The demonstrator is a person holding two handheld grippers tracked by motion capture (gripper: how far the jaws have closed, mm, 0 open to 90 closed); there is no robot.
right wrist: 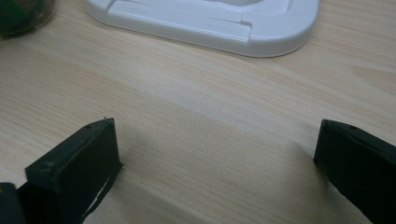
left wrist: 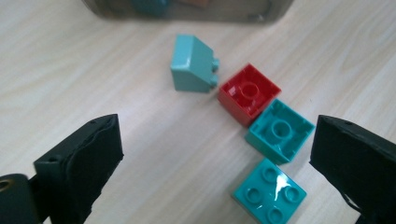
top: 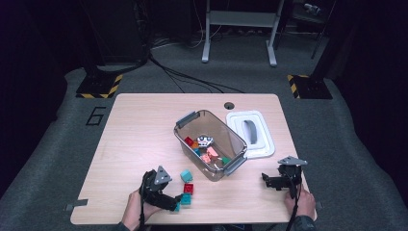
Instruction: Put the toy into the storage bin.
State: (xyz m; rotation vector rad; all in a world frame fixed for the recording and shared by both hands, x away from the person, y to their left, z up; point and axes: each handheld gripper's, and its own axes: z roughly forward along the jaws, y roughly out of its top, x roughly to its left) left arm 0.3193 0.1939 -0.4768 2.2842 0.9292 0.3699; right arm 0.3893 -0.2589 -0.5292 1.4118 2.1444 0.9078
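Note:
Four toy bricks lie on the table in front of the bin. Farthest from me is a pale teal sloped brick (left wrist: 192, 64) (top: 186, 175), then a red brick (left wrist: 249, 93) (top: 188, 188) and a teal brick (left wrist: 279, 130), both upside down. A second teal brick (left wrist: 270, 196) sits studs up, nearest me. My left gripper (left wrist: 215, 158) (top: 174, 202) is open low over the table, its right jaw beside the two teal bricks and touching none. My right gripper (right wrist: 215, 158) (top: 269, 181) stands open over bare wood at the table's right front.
A clear grey bin (top: 228, 137) with grey handles holds several coloured bricks in mid-table; its near wall (left wrist: 187, 9) runs along the top of the left gripper view. The white lid (top: 251, 132) (right wrist: 210, 23) lies flat to the bin's right. The wooden table (top: 139, 130) is bare on its left half.

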